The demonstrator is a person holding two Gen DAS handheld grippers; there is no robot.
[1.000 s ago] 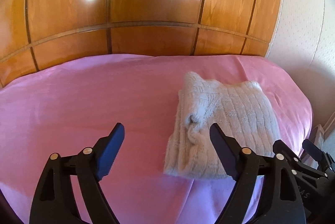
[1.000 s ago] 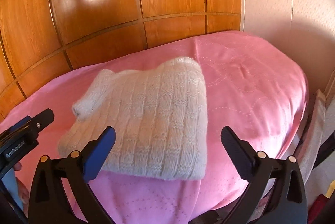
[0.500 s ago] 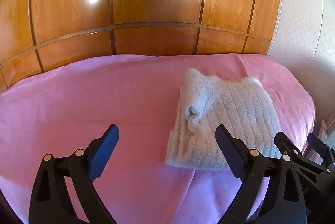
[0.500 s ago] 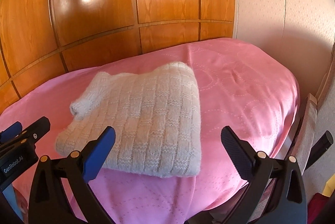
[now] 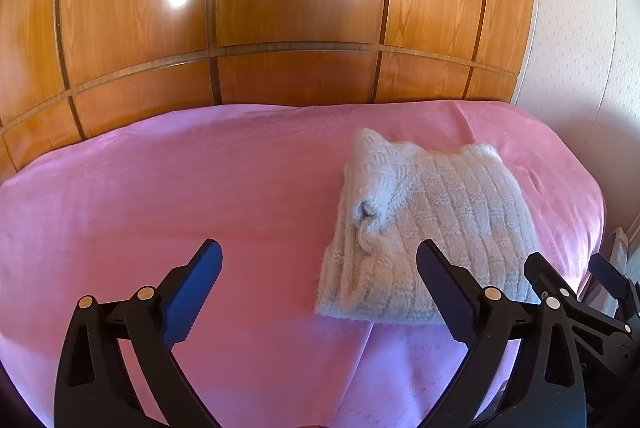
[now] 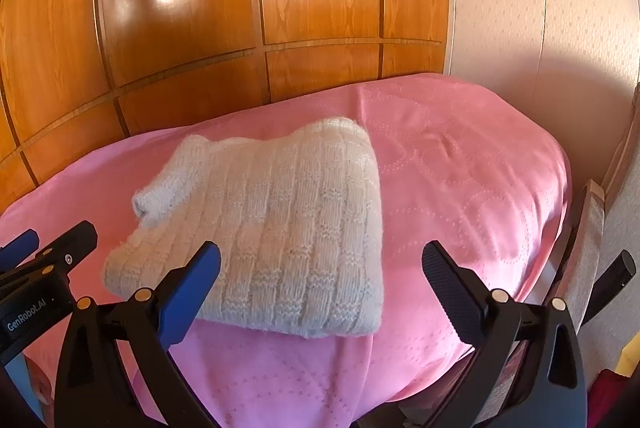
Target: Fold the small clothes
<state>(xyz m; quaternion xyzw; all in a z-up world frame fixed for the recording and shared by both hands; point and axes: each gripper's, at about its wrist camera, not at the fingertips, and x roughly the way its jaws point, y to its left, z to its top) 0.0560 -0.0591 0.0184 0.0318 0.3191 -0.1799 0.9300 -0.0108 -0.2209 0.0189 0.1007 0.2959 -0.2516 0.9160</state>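
A small white knitted sweater (image 5: pixel 424 228) lies folded into a compact rectangle on the pink bed cover (image 5: pixel 160 195); it also shows in the right wrist view (image 6: pixel 280 224), with a rolled sleeve end at its left side. My left gripper (image 5: pixel 318 268) is open and empty, held above the cover just in front and left of the sweater. My right gripper (image 6: pixel 320 268) is open and empty, held above the sweater's near edge. The right gripper shows at the lower right of the left wrist view (image 5: pixel 576 288), and the left gripper at the left edge of the right wrist view (image 6: pixel 44 260).
A glossy wooden panelled wall (image 5: pixel 280 7) stands right behind the bed. A pale patterned wall (image 6: pixel 540 7) is on the right. The bed's right edge drops to a bed frame (image 6: pixel 584 248). The pink cover (image 6: pixel 460 187) stretches right of the sweater.
Both grippers have drawn back and up from the folded sweater, so it looks smaller and farther away. The sweater itself has not moved. Both stay open.
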